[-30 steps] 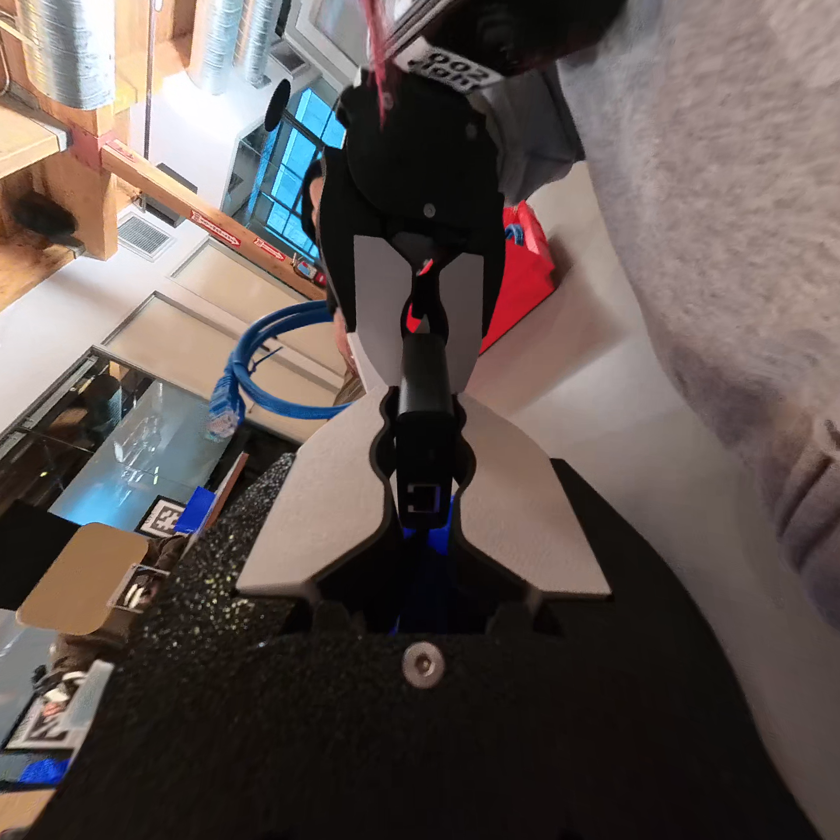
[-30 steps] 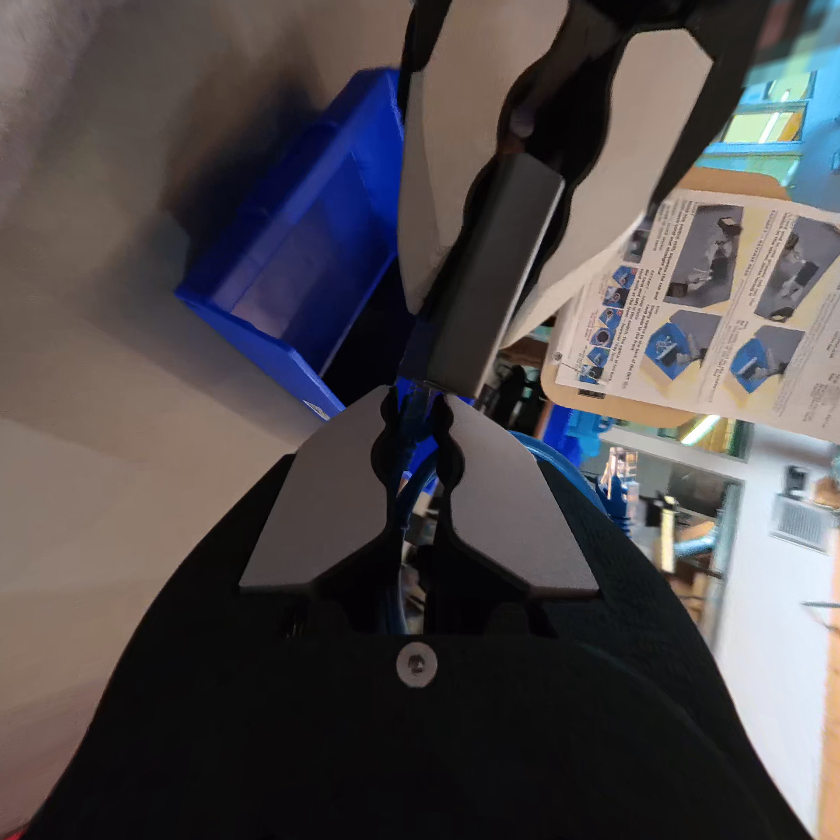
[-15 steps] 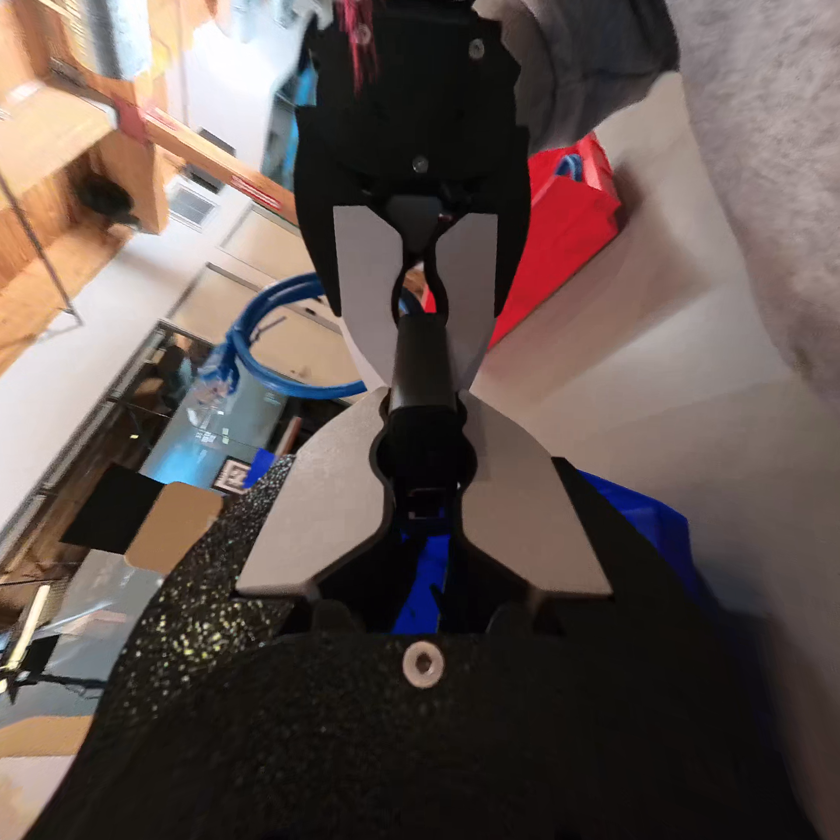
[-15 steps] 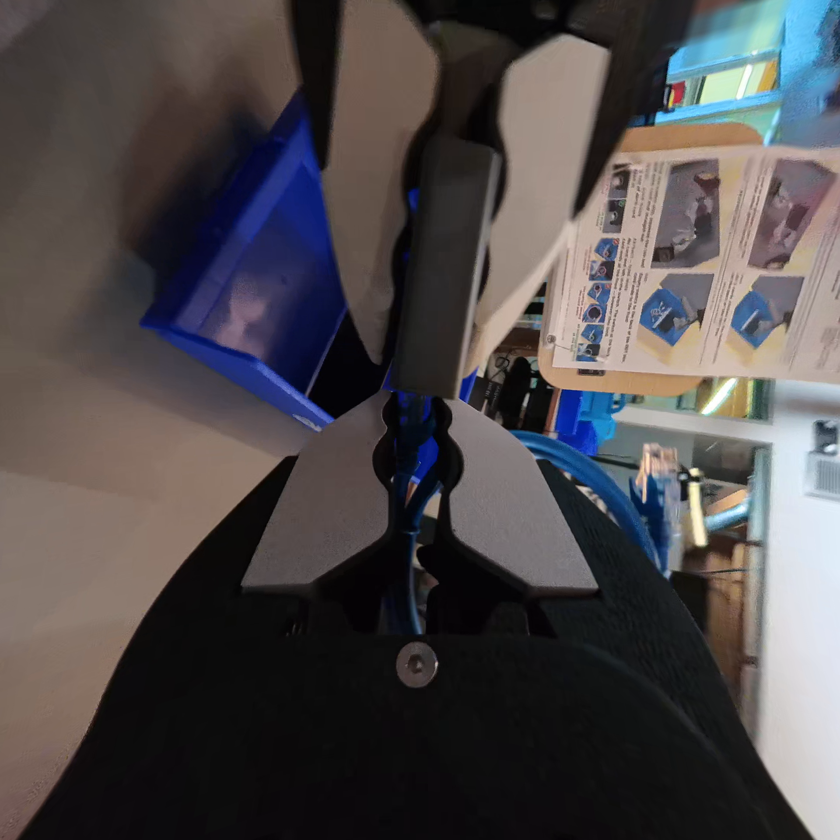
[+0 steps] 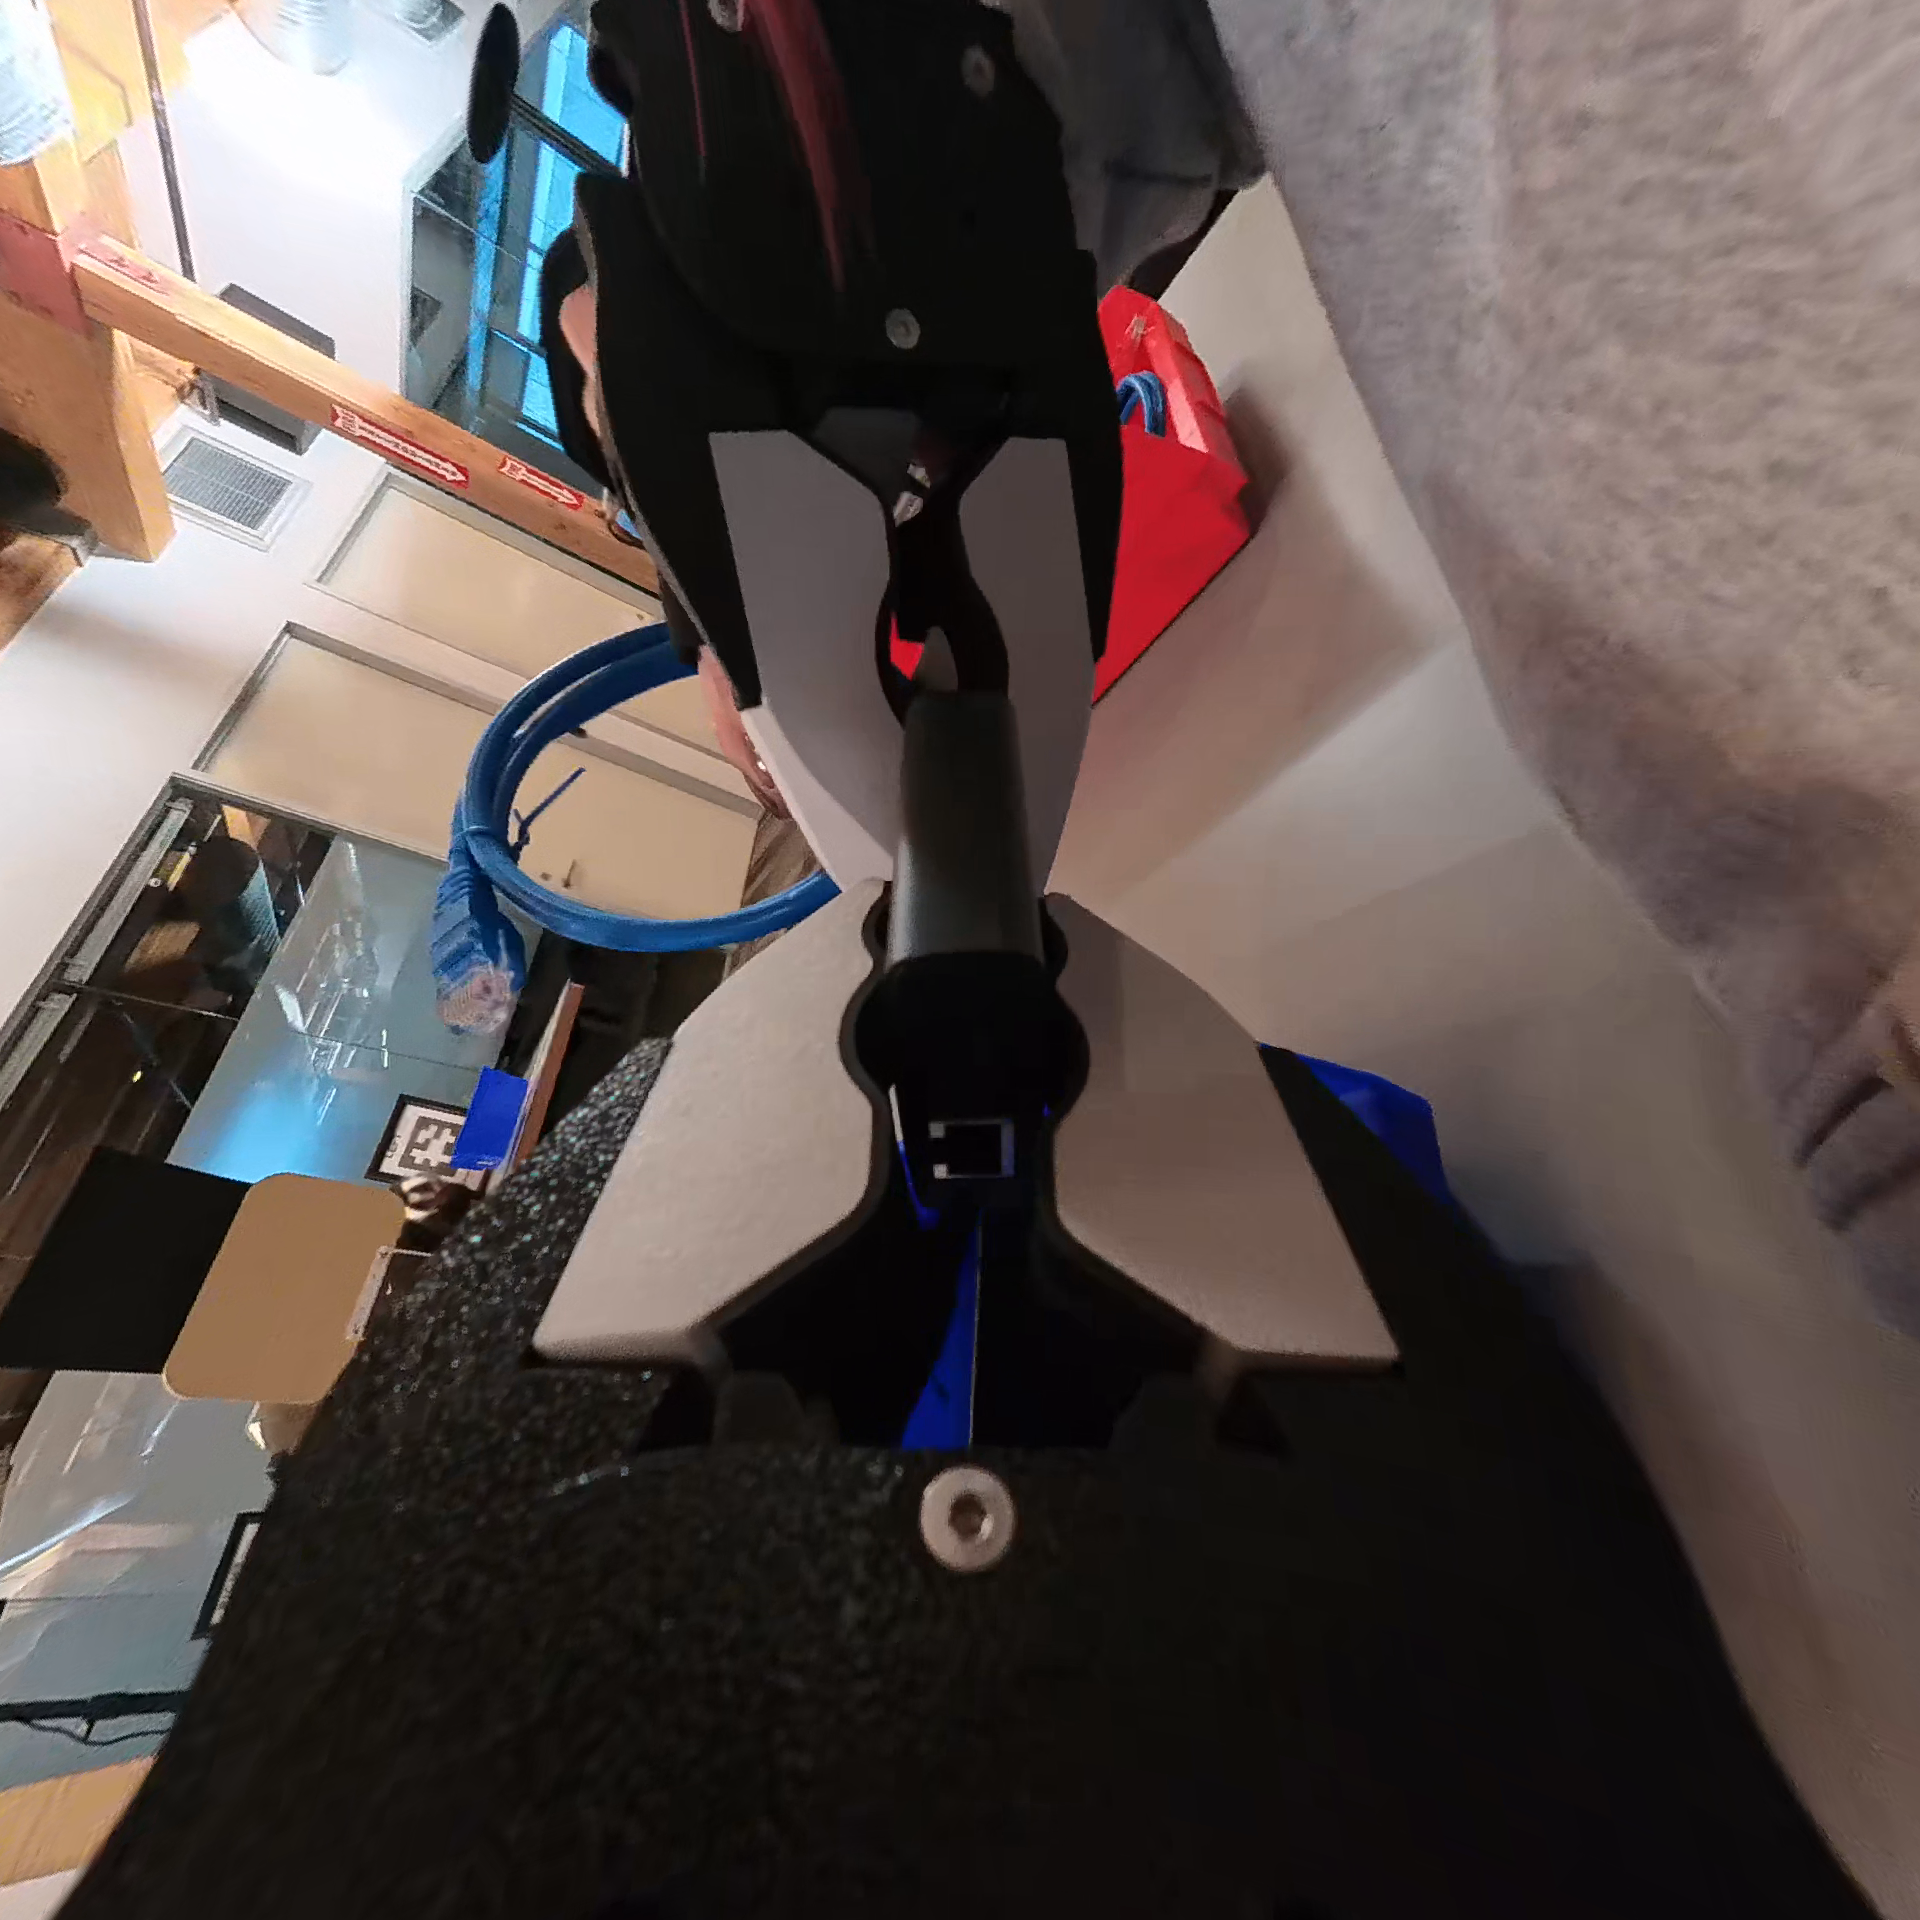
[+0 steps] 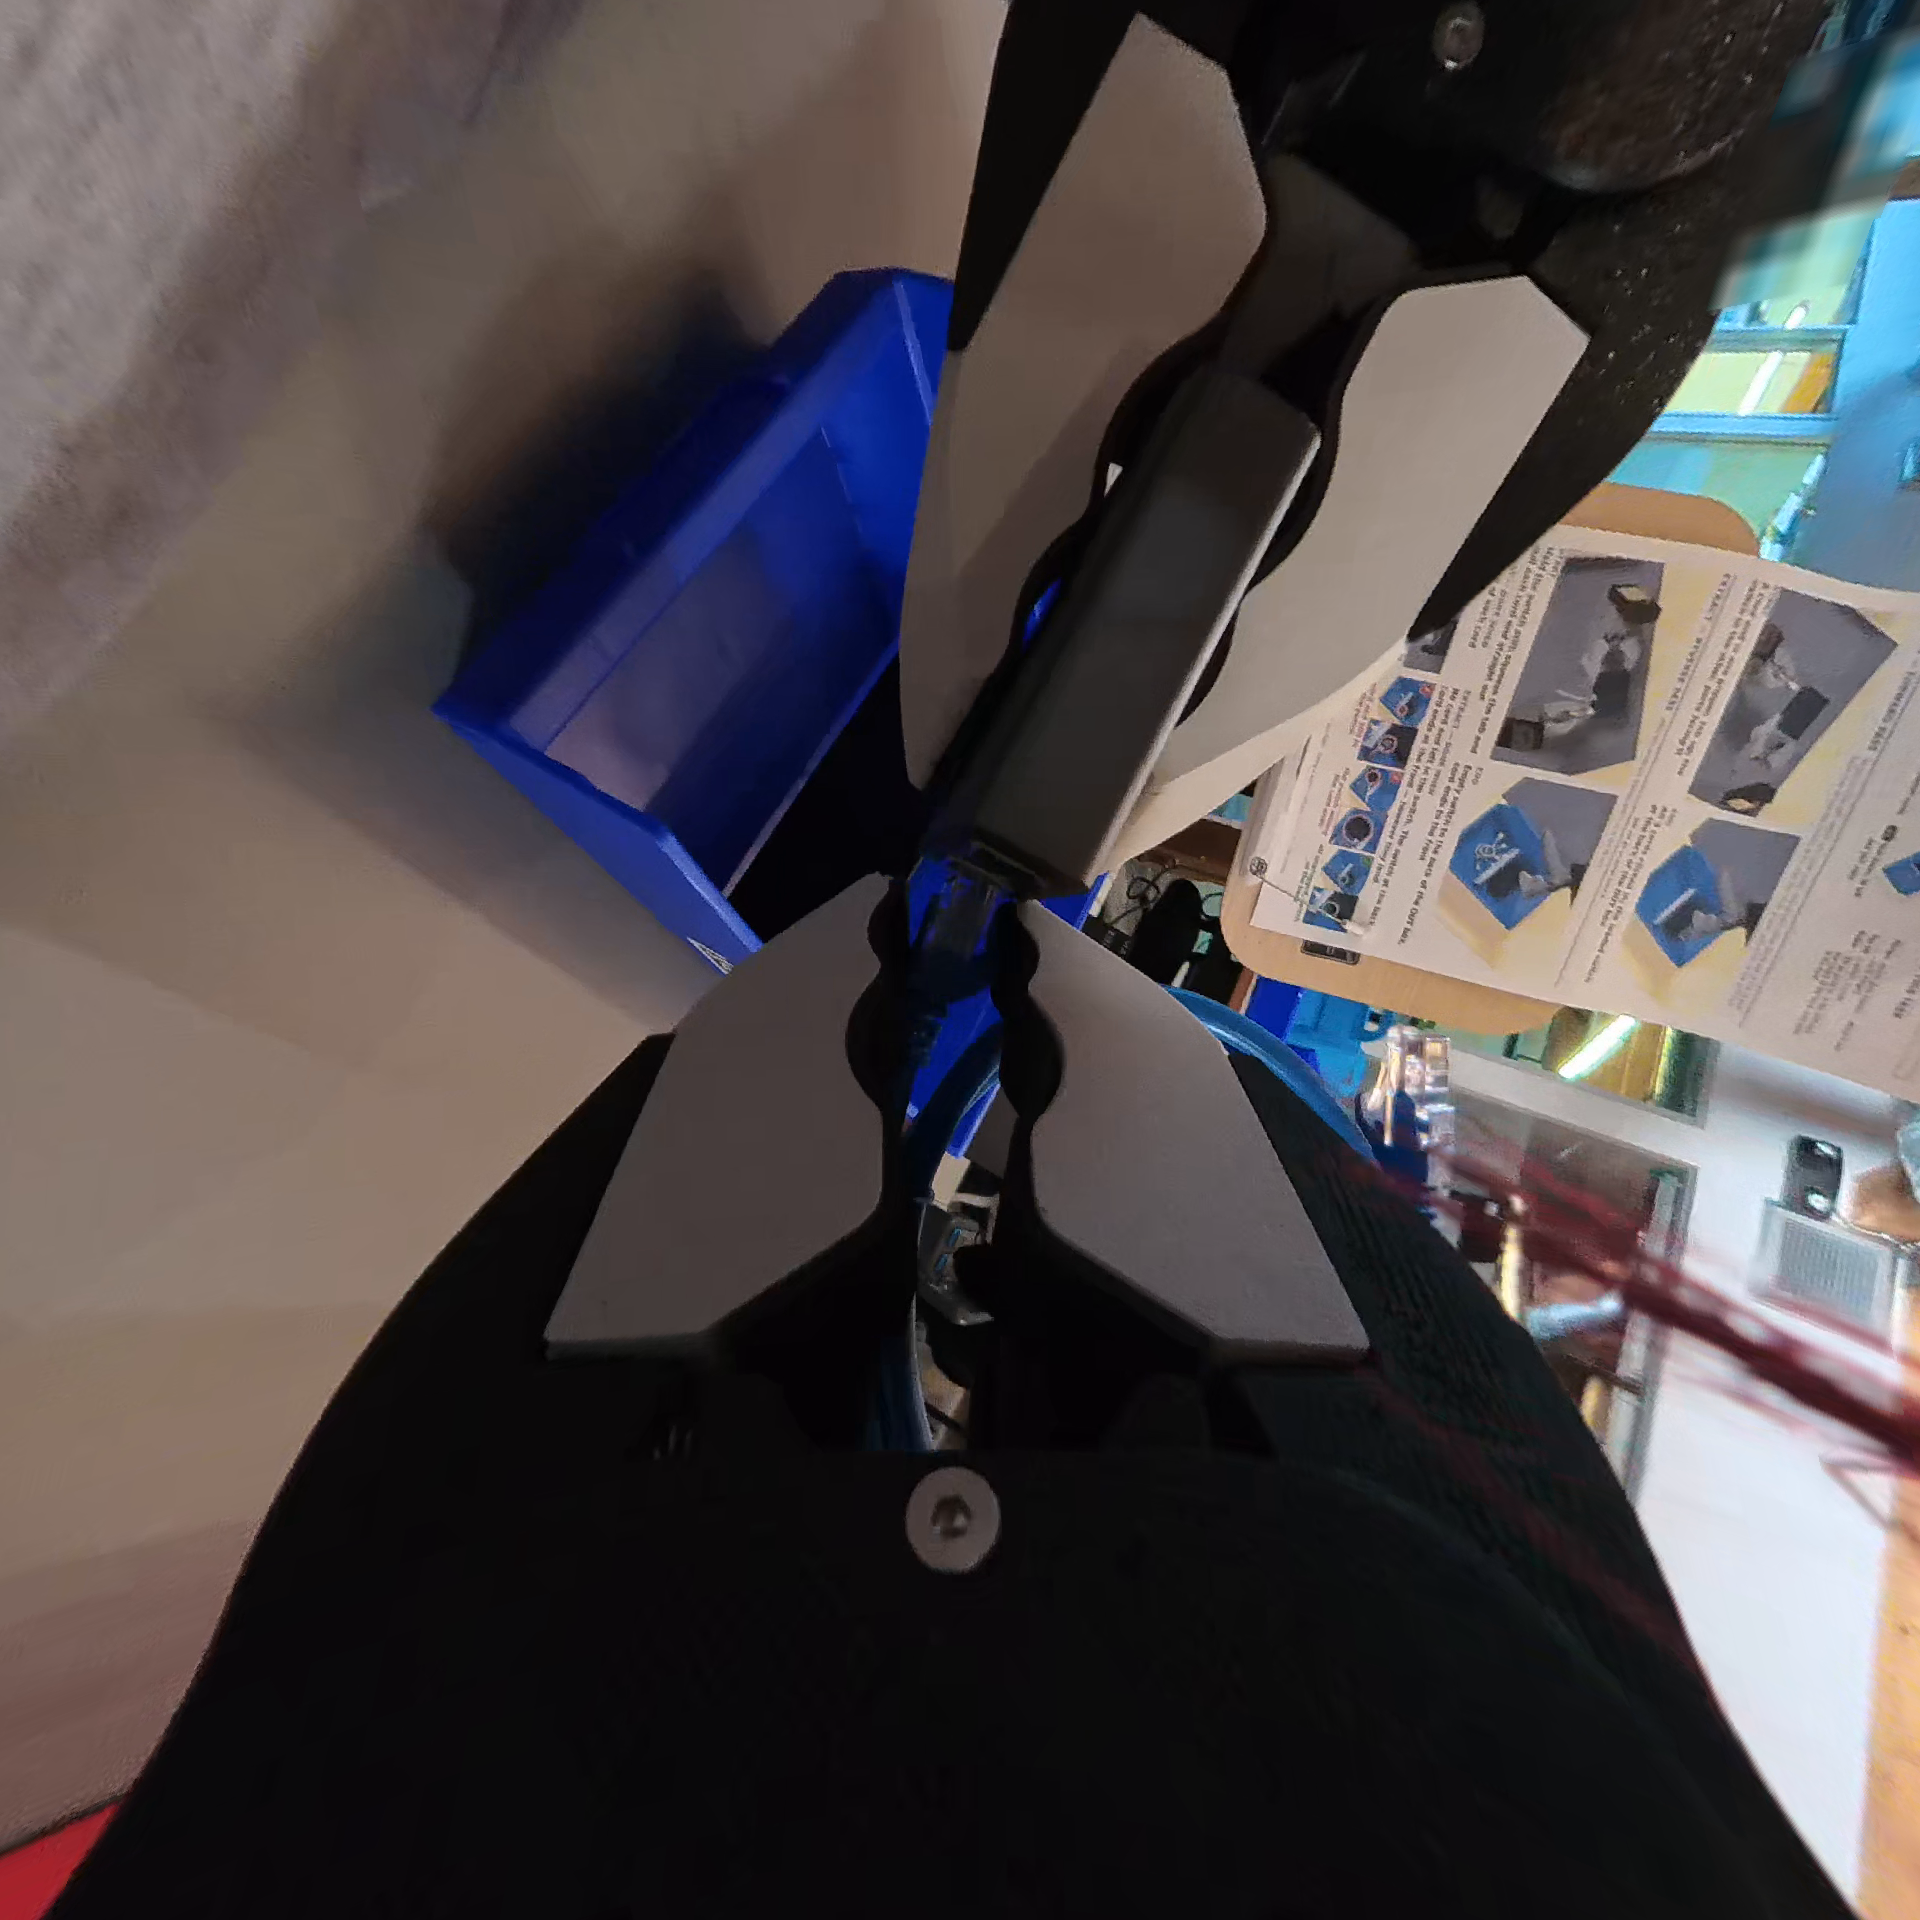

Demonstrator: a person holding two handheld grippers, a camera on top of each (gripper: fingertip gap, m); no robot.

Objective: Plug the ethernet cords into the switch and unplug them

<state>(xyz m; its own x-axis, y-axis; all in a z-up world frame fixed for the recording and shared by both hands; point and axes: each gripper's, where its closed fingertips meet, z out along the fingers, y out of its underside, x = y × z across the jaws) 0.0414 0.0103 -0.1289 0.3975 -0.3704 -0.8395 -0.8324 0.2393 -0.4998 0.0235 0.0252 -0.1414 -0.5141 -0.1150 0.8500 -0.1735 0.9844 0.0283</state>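
Observation:
My left gripper (image 5: pixel 961 935) is shut on a black cable coupler (image 5: pixel 966 821); the coupler's empty near socket (image 5: pixel 971 1148) faces the camera. My right gripper (image 5: pixel 956 852) faces it tip to tip. In the right wrist view my right gripper (image 6: pixel 951 914) is shut on the plug of a blue network cable (image 6: pixel 956 925). The plug's tip meets the far end of the coupler (image 6: pixel 1122 644), which the left gripper (image 6: pixel 1039 800) holds tilted to the right. How far the plug sits in the socket is hidden. The cable's loop (image 5: pixel 540 831) and its loose plug (image 5: pixel 473 971) hang to the left.
A blue bin (image 6: pixel 707 644) and a red bin (image 5: pixel 1164 468) stand on the pale table (image 5: pixel 1351 779). A person's grey sleeve (image 5: pixel 1662 520) fills the right of the left wrist view. A clipboard with a picture sheet (image 6: pixel 1610 779) stands behind. Blurred red strands (image 6: pixel 1662 1299) cross at right.
Both grippers have swung together while staying tip to tip. The coupler stood straight half a second ago and now leans right in the right wrist view. Both grips are unchanged.

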